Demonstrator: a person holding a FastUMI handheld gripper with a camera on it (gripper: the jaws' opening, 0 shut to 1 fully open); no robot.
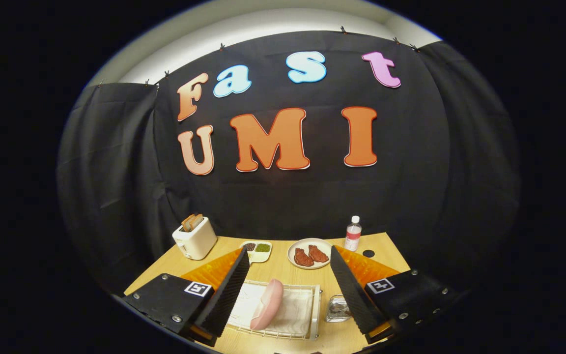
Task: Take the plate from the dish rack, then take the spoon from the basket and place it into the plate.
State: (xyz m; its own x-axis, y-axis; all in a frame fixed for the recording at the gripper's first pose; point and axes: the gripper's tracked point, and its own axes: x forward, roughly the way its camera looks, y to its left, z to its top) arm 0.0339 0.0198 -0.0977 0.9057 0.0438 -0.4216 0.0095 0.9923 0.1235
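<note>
A pink plate (267,305) stands on edge, leaning, in a white wire dish rack (311,314) lined with a white cloth. The rack lies on the wooden table, low between my two fingers. My gripper (289,251) hovers above it, open wide, with nothing between its fingers. A small clear basket (338,309) sits right of the rack, close against the inner side of my right finger (354,290). I cannot make out a spoon in it.
Beyond the fingers, a white toaster (195,238) with bread stands at the far left. A small divided dish (257,250) with dark and green fillings, a white plate with two pieces of meat (310,253) and a plastic bottle (353,233) line the table's back.
</note>
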